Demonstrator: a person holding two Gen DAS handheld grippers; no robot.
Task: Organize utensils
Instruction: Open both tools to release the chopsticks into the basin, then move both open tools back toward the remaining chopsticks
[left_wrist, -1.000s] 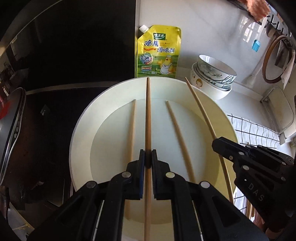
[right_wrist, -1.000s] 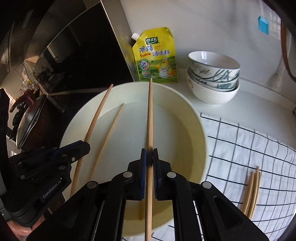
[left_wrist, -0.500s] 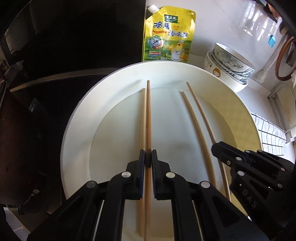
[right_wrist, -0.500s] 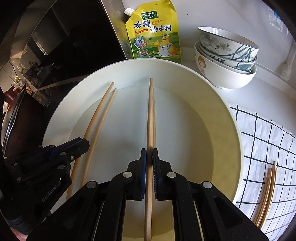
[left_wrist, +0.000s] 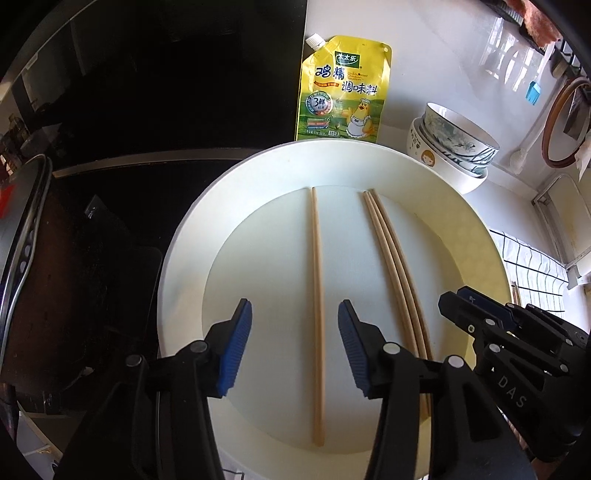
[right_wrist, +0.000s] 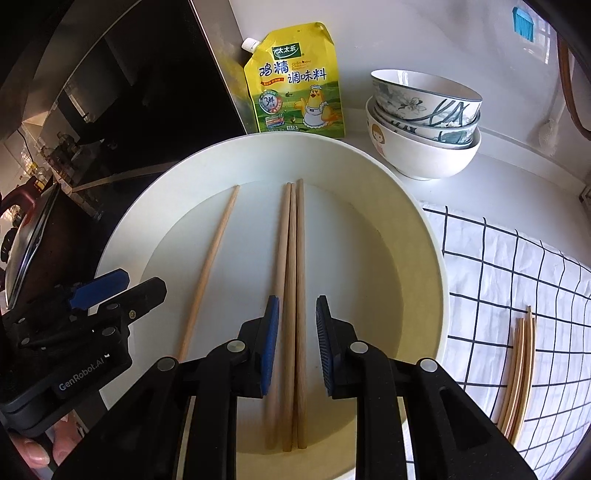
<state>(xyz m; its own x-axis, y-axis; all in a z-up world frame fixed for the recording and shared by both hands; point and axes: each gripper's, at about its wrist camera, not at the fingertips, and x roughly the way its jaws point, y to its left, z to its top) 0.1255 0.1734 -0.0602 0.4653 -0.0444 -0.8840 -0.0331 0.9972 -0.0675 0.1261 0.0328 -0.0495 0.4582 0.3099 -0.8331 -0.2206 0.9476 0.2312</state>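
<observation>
Both the left gripper (left_wrist: 294, 320) and the right gripper (right_wrist: 294, 316) now stand released, each having just dropped its chopstick: four chopsticks (right_wrist: 291, 295) lie in the white plate (right_wrist: 424, 258) at frame centre (more wait lower right).

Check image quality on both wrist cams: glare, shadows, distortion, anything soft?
Left wrist view: strong fisheye bending, black corner vignette, cooktop side nearly black, sunlit glare patches on the wall upper right, seasoning pouch text sharp. Right wrist view: same barrel warp bends the checked cloth lines, reflections on the dark panel upper left, three grouped chopsticks go soft at their near ends.
</observation>
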